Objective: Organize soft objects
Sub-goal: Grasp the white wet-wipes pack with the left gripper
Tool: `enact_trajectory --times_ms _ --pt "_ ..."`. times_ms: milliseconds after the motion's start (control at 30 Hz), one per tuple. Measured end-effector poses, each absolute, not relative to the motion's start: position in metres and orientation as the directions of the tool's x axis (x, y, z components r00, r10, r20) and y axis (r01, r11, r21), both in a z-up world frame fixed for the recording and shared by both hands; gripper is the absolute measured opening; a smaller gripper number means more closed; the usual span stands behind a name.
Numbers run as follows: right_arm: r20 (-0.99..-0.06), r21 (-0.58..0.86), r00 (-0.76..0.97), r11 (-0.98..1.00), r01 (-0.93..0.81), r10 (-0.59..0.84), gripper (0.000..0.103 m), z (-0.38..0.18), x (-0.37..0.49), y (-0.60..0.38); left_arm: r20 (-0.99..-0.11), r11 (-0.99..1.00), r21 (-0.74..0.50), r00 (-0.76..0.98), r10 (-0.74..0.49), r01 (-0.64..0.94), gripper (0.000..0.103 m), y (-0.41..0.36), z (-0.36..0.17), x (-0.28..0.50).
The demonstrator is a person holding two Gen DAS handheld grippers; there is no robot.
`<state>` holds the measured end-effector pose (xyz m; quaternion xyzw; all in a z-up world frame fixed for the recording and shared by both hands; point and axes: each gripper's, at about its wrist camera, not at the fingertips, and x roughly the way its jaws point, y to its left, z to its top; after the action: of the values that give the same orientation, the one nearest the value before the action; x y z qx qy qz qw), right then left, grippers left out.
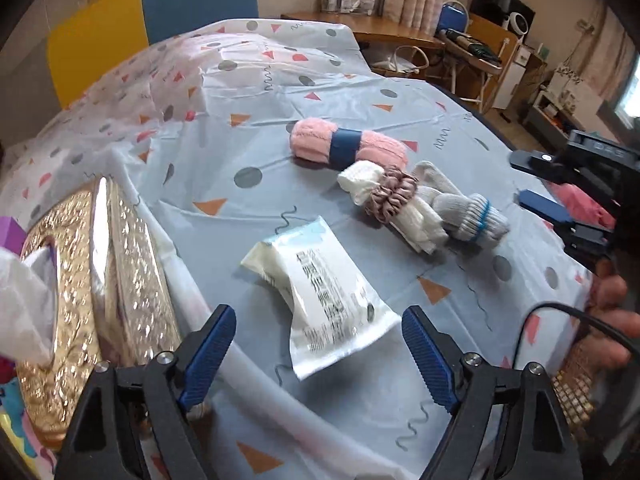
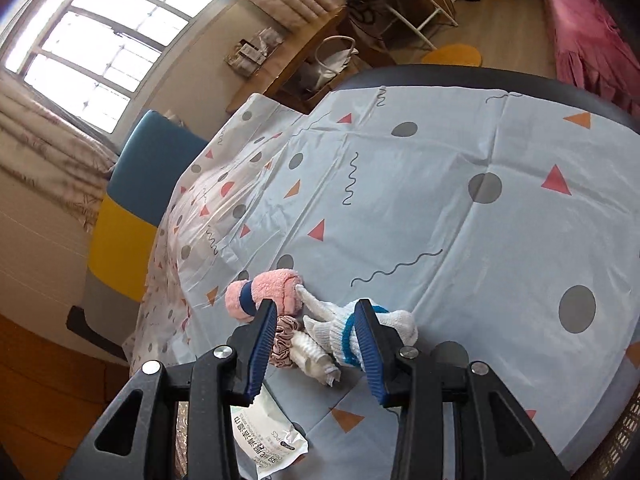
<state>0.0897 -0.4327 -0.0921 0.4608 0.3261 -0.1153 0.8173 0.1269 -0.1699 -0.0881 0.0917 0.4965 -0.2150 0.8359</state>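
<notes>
four soft things lay on the patterned tablecloth: a pink towel roll banded in dark blue, a cream cloth roll cinched by a mauve scrunchie, a grey knit glove with a blue-striped cuff, and a white wipes packet. the towel roll sat farthest back, the cream roll just in front of it, and the glove lay touching the cream roll's side; the packet rested apart from them, nearer the left gripper. that left gripper stood with its jaws wide apart and nothing between the pads, the packet's near corner lying on the cloth below the gap. the right gripper hung over the cream roll and glove with its jaws partly open (the glove's cuff showed just beside the right-hand pad, but whether it touched could not be told) and it gripped nothing. a gold embossed tissue box sat at the left edge of the left wrist view, with a white tissue standing out of it. a hand showed at the right edge there, by a black cable
</notes>
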Motion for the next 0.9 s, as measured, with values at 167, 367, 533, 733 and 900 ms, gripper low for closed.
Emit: enact_trajectory --times_ms 167,367,533,733,900 --pt "-0.633 0.688 0.764 0.540 0.484 0.123 0.041 -0.094 0.089 -0.432 -0.882 0.898 -0.015 0.418 -0.220 0.441 0.088 -0.193 -0.100 0.144" --pt "-0.624 0.695 0.771 0.539 0.476 0.123 0.041 -0.092 0.087 -0.433 -0.903 0.921 0.001 0.395 -0.167 0.390 0.087 -0.198 -0.124 0.163" --pt "-0.637 0.679 0.760 0.559 0.476 0.126 0.041 -0.093 0.091 -0.432 -0.913 0.901 -0.052 0.345 -0.218 0.430 0.059 -0.198 -0.141 0.164" --pt "-0.724 0.560 0.682 0.663 0.496 0.101 0.041 -0.096 0.110 -0.419 -0.896 0.873 -0.065 0.357 -0.265 0.484 0.056 -0.190 -0.142 0.153" --pt "-0.817 0.316 0.575 0.796 0.516 -0.049 0.042 -0.098 0.125 -0.400 -0.902 0.876 -0.076 0.342 -0.264 0.476 0.058 -0.180 -0.144 0.156"
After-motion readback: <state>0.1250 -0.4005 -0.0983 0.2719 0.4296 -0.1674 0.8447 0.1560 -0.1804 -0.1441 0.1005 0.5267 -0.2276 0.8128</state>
